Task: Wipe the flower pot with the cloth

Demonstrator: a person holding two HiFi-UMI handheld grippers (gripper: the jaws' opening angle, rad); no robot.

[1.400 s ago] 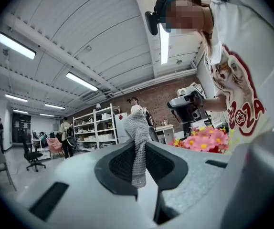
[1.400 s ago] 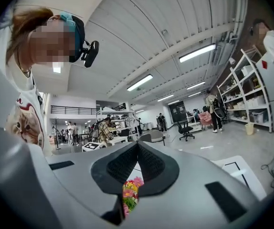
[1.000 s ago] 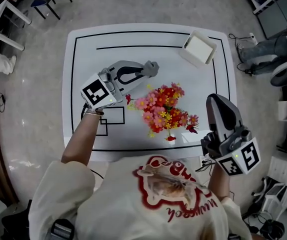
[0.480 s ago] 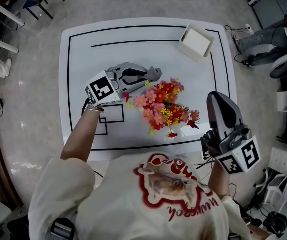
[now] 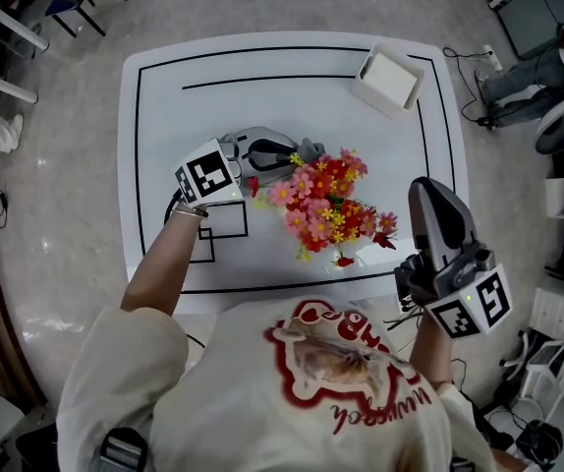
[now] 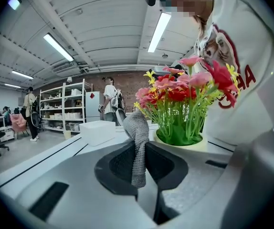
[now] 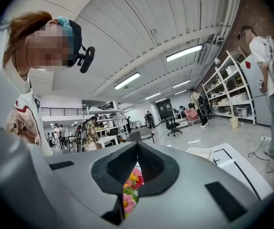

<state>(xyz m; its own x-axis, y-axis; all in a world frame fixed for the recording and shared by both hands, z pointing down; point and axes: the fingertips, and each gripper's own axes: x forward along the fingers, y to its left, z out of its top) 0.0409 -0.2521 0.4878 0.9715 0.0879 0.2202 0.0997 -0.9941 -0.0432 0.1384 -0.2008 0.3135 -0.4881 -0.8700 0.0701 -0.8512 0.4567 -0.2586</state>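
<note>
The flower pot point(image 6: 194, 143) stands near the middle of the white table point(image 5: 154, 126), under its red and pink flowers point(image 5: 326, 209). My left gripper point(image 5: 294, 153) pinches the grey cloth point(image 6: 138, 149), whose loose end stands just beside the pot. My right gripper point(image 5: 426, 193) hovers right of the flowers, jaws pressed together on nothing.

- White counter point(image 5: 154, 116) with black lines; white box point(image 5: 390, 77) near its far right corner.
- Left tool point(image 5: 297, 153), grey cloth point(image 5: 310, 149) at tip, just beside flowers point(image 5: 323, 205).
- Right tool point(image 5: 425, 190) apart from flowers.
</note>
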